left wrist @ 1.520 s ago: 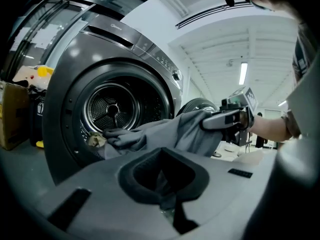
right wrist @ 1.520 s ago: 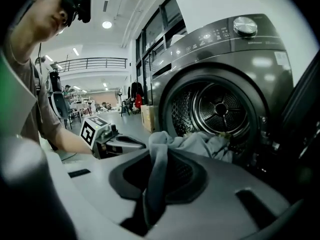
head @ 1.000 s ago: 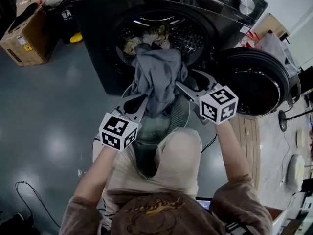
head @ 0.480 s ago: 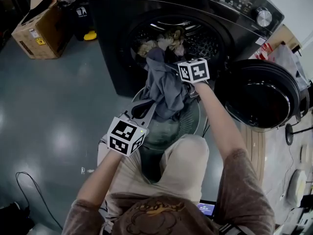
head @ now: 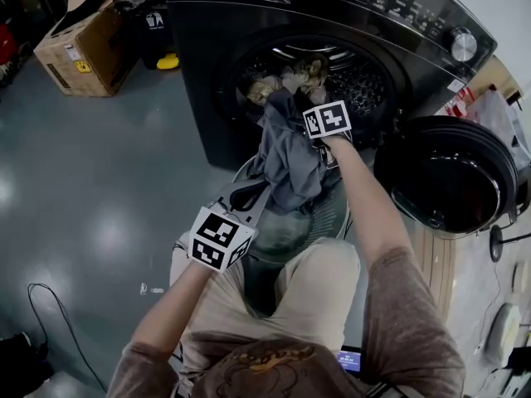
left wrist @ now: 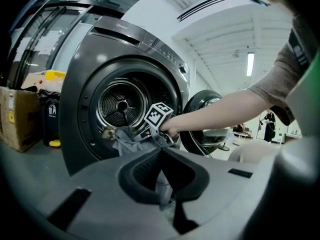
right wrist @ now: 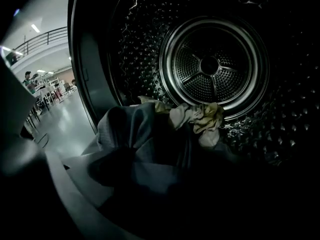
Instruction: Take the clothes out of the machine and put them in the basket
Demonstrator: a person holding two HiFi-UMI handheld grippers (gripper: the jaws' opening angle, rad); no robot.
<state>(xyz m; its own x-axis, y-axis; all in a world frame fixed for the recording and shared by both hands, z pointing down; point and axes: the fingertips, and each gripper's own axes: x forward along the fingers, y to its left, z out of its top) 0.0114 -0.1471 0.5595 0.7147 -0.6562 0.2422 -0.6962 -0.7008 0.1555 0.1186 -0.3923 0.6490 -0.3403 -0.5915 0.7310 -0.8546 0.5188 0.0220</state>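
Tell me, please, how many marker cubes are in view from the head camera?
2. The near cube sits beside the basket, above the person's knee; the far cube is at the washing machine's open mouth. None looks hidden.

Looks near black and shiny on the machine (head: 207,73), silver with rows of tiny dots on the drum (right wrist: 210,64). Shows grey-blue on the big cloth (head: 290,160), pale yellow and cream on the small clothes (head: 303,71), pale grey-green on the basket (head: 323,218). Goes black-and-white in squares on the marker cubes (head: 220,237), brown on the cardboard box (head: 83,44), bright yellow on the little thing (head: 168,60) near it, blue-grey with white shine on the floor (head: 75,189).
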